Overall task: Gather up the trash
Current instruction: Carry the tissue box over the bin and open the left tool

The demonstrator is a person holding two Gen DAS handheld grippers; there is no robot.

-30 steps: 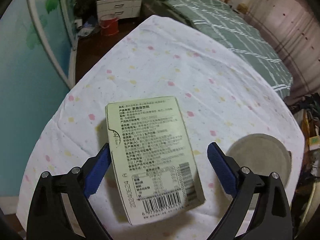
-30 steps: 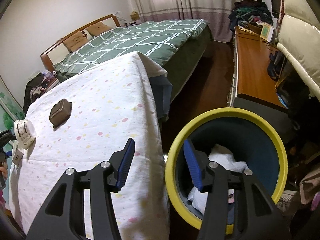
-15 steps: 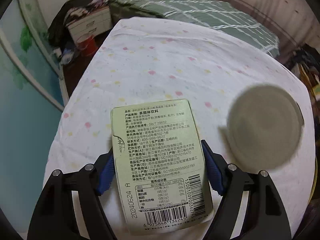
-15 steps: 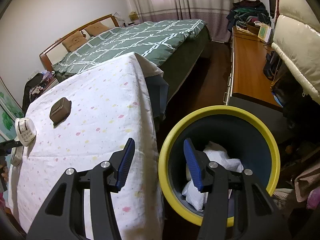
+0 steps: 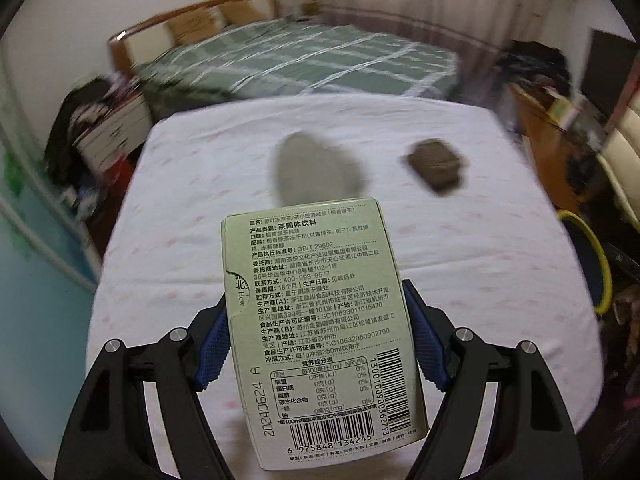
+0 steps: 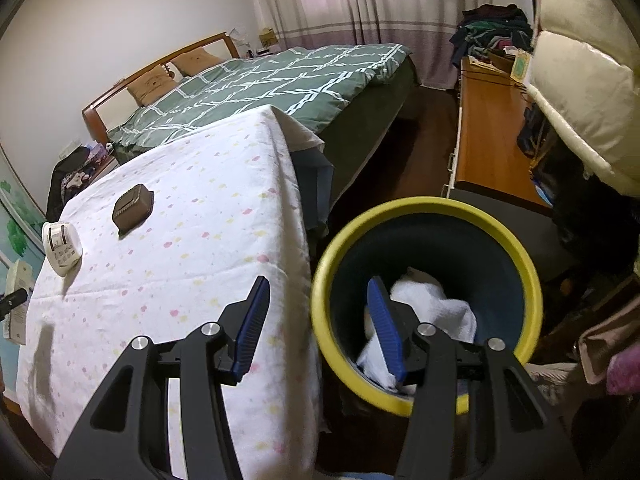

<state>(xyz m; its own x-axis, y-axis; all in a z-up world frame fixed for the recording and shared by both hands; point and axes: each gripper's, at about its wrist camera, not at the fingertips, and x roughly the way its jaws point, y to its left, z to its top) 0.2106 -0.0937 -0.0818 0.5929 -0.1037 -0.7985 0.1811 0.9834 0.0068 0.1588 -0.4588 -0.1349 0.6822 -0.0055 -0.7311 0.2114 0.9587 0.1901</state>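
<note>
My left gripper [image 5: 316,320] is shut on a pale green tea box [image 5: 320,328] with printed text and a barcode, lifted above the white spotted tablecloth [image 5: 192,208]. The box also shows in the right wrist view [image 6: 16,300] at the far left. My right gripper [image 6: 316,312] is open and empty, over the near rim of a yellow-rimmed blue trash bin [image 6: 520,268] that holds white crumpled paper [image 6: 436,308]. A white round cup [image 6: 62,246] and a brown container [image 6: 134,208] lie on the table; both are blurred in the left wrist view: the cup [image 5: 312,172], the container [image 5: 436,164].
A bed with a green checked cover [image 6: 280,80] stands beyond the table. A wooden desk [image 6: 488,132] and a cream padded jacket [image 6: 580,80] are to the right of the bin. A nightstand with clothes [image 5: 100,132] is at the far left.
My left gripper closed on the tea box, lifted it off the table and swung right. The bin shifted slightly left in the right wrist view.
</note>
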